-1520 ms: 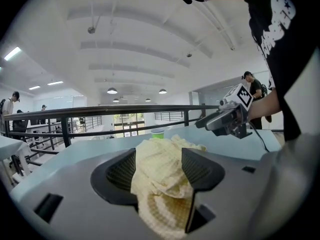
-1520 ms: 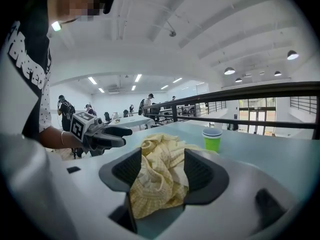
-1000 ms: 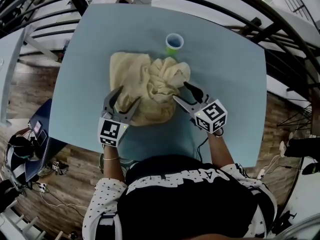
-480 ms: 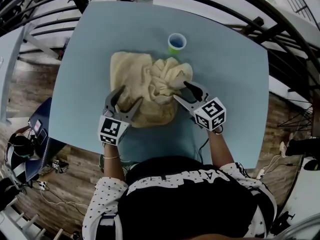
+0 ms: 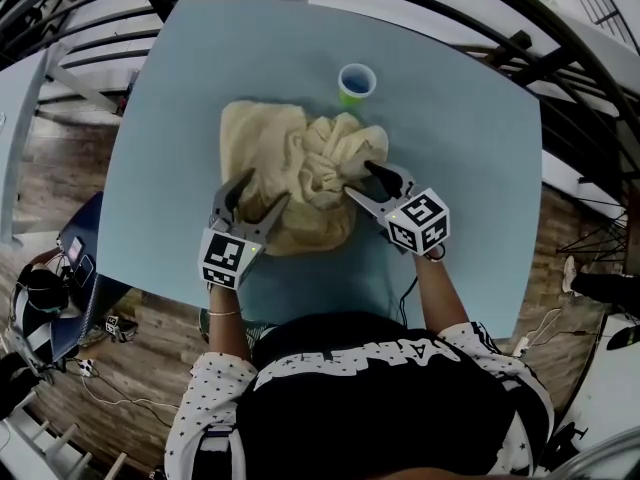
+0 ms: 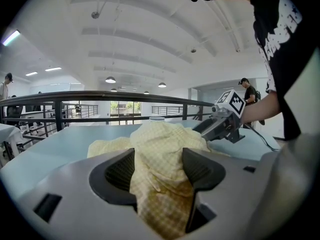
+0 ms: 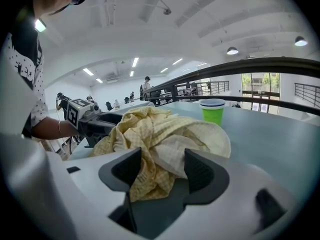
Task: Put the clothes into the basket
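A crumpled pale yellow checked cloth (image 5: pixel 295 178) lies heaped in the middle of the light blue table (image 5: pixel 450 148). My left gripper (image 5: pixel 258 196) is at the cloth's near left edge, jaws spread, with a fold of the cloth (image 6: pixel 160 159) lying between its pads (image 6: pixel 120 171). My right gripper (image 5: pixel 358 180) is at the cloth's near right side, also open, with the cloth (image 7: pixel 160 144) reaching in between its pads (image 7: pixel 200 170). Each gripper shows in the other's view across the heap. No basket is in view.
A green cup with a blue rim (image 5: pixel 356 83) stands just beyond the cloth; in the right gripper view the cup (image 7: pixel 212 111) is to the right of the heap. Black railings (image 5: pixel 560 58) curve round the table's far and right sides. A cable (image 5: pixel 400 293) hangs off the near edge.
Both grippers have crept a little forward onto the cloth's near edge. The cloth and cup have stayed in place.
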Tool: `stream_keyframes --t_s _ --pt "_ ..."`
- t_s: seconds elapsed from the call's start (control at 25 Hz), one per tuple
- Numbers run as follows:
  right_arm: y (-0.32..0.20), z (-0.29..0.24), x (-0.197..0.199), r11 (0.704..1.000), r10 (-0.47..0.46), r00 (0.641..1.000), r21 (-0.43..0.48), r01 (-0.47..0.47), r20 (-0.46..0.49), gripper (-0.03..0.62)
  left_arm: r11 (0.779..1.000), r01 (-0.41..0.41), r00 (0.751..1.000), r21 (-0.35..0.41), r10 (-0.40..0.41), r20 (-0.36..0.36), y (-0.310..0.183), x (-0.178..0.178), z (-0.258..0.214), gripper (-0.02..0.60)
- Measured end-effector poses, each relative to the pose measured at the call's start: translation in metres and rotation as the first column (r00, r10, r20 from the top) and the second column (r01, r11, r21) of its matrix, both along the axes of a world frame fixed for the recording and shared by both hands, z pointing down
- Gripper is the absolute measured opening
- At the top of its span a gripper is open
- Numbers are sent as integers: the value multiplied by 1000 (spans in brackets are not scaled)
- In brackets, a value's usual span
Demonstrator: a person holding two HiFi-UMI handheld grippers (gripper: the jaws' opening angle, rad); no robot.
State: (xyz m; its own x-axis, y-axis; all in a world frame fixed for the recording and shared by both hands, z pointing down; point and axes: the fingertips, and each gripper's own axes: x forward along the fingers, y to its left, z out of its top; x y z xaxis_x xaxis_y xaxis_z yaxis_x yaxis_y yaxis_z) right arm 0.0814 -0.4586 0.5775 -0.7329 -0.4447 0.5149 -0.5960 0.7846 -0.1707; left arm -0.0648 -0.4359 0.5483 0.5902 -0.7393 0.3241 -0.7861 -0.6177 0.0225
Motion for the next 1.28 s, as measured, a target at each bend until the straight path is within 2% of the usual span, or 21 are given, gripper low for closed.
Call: stream_keyframes --t_s 0.56,1.28 --pt "-2 15 -13 998 -26 1000 -64 26 -2 250 999 -15 1000 -43 15 -7 -5 11 10 287" --pt "7 15 -38 990 -75 995 -116 83 71 247 995 -77 992 -68 70 -101 -8 31 9 285"
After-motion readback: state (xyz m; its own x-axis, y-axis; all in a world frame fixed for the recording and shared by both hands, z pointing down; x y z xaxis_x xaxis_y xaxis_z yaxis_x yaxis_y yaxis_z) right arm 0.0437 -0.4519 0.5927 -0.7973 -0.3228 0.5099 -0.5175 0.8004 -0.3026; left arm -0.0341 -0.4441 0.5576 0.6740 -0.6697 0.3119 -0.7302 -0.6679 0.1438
